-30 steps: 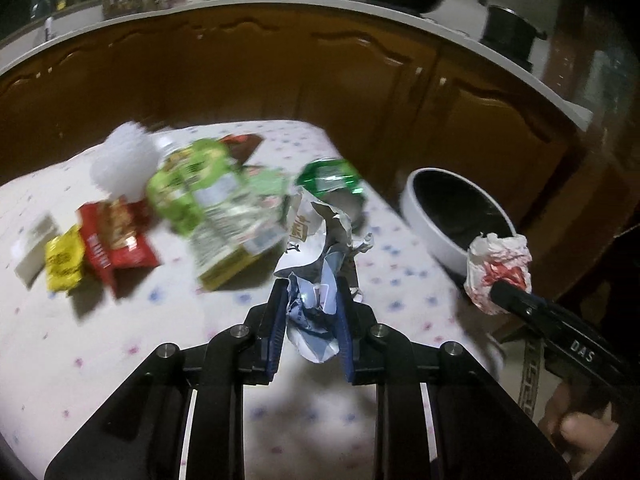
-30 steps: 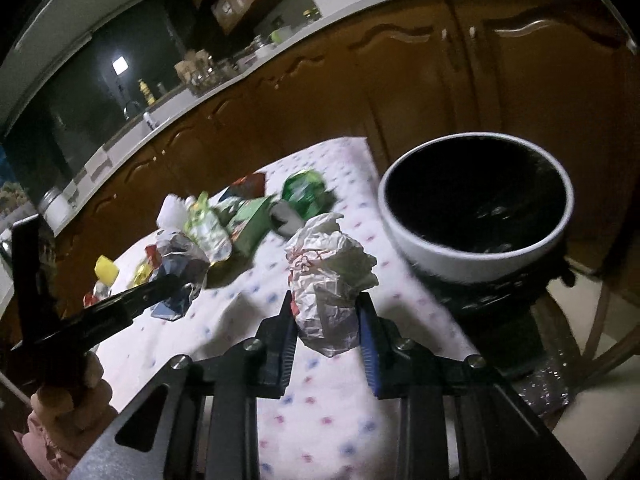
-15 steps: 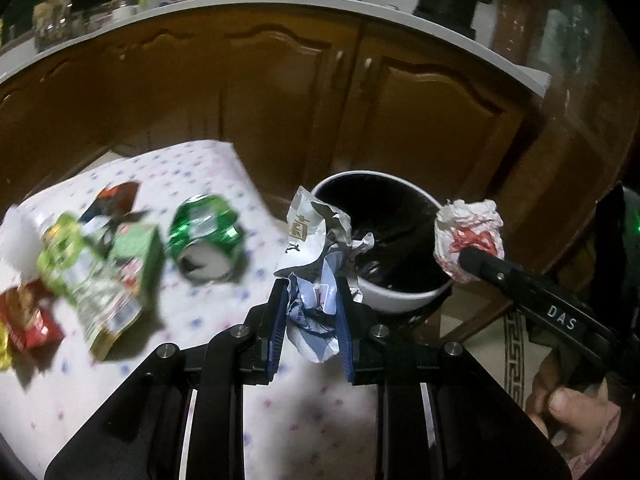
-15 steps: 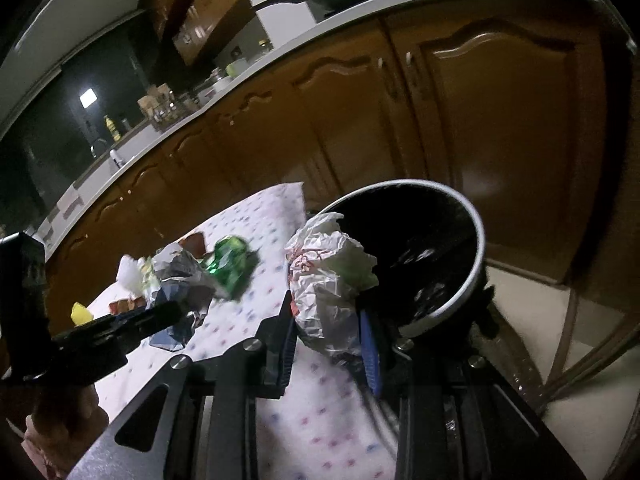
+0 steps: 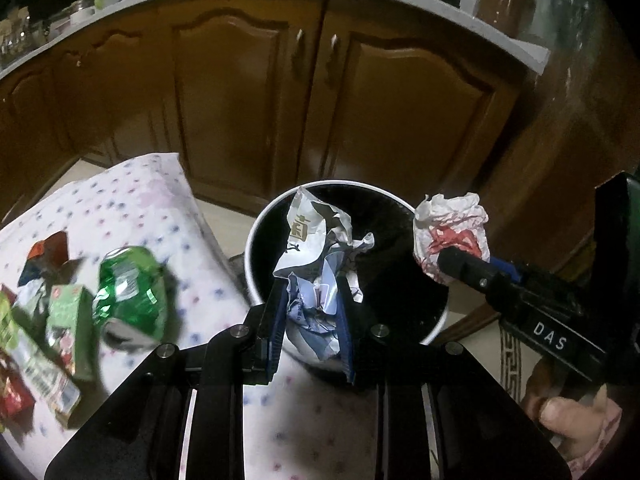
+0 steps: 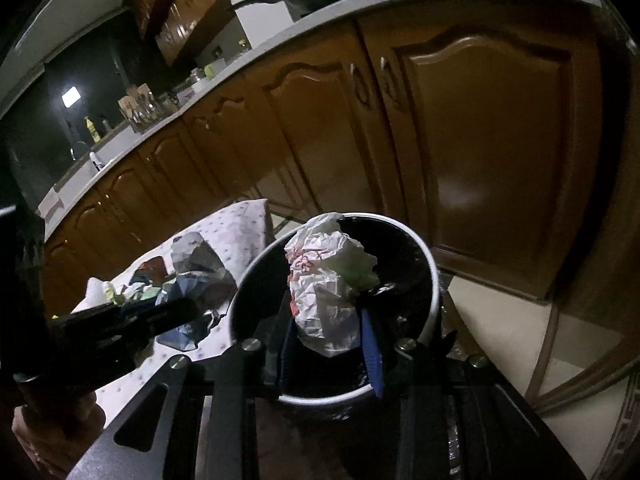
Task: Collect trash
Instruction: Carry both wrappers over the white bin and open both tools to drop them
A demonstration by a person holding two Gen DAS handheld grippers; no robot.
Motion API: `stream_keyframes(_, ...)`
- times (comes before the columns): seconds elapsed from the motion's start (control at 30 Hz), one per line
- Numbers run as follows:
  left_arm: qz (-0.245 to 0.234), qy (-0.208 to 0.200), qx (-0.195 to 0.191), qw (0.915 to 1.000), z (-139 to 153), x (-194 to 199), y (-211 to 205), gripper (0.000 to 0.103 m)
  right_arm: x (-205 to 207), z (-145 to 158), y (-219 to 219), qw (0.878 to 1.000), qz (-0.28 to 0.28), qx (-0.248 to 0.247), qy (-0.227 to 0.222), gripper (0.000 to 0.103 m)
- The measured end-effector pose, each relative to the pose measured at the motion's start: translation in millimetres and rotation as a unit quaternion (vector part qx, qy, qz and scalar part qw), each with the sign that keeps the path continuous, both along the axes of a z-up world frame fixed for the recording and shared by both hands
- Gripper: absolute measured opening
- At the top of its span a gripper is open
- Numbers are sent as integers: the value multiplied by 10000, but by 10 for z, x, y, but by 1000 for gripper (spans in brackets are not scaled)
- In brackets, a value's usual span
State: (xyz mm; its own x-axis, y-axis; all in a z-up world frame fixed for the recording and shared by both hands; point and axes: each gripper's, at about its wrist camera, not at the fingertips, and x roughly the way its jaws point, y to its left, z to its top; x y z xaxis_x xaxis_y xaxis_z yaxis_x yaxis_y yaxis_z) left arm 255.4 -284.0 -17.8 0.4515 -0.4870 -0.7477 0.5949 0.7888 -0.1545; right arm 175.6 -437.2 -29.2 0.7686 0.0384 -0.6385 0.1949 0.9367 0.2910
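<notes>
My left gripper (image 5: 310, 292) is shut on a crumpled blue-and-white wrapper (image 5: 316, 248), held over the near rim of a round white bin (image 5: 256, 240) with a black liner. My right gripper (image 6: 326, 320) hangs over the bin's (image 6: 434, 280) dark inside. A crumpled white paper ball with red print (image 6: 324, 280) sits between its blue pads, still gripped while the jaws are opening. That ball (image 5: 452, 216) appears at the right of the left wrist view, above the bin's far side. The left gripper's wrapper (image 6: 196, 260) shows at the left of the right wrist view.
A table with a dotted white cloth (image 5: 132, 208) lies left of the bin. On it are a crushed green can (image 5: 132, 284), green cartons (image 5: 66, 320) and a red packet (image 5: 12, 396). Brown cabinet doors (image 5: 260, 100) under a grey counter stand behind. A hand (image 5: 568, 428) holds the right gripper.
Both grippers have swung right from above the table to above the bin, each with its trash. The table's litter has slid to the left edge of the left wrist view.
</notes>
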Motion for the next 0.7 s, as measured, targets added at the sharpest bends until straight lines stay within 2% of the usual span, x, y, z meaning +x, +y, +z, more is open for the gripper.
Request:
stream_keyframes(0.2, -59, 335, 156, 9993, -197, 185, -196, 24, 174, -165, -184, 9996, -36, 176, 232, 33)
stream_keyframes(0.23, -75, 381, 169, 9991, -215, 194, -226, 27, 198, -188, -204, 9995, -24, 175, 264, 33)
stream_keyframes(0.3, -56, 420, 269, 9987, -267, 215, -253, 30, 217, -210, -236, 9994, -61, 166, 288, 38)
stream_keyframes(0.37, -28, 453, 284, 9986, -293, 223, -247, 40, 222, -232, -269, 9993, -86, 185, 303, 50)
stream_keyframes(0.47, 37, 466, 245, 9986, -302, 205, -212, 54, 212, -252, -327, 9991, -169, 219, 309, 54)
stream_keyframes(0.53, 59, 472, 194, 9987, -299, 171, -162, 54, 205, -279, -358, 9987, -195, 308, 345, 59)
stream_keyframes(0.67, 150, 423, 68, 9990, -263, 81, -13, 57, 154, -276, -352, 9986, -193, 392, 304, 62)
stream_keyframes(0.7, 195, 397, 42, 9990, -255, 60, 33, 58, 130, -267, -343, 9985, -192, 430, 263, 65)
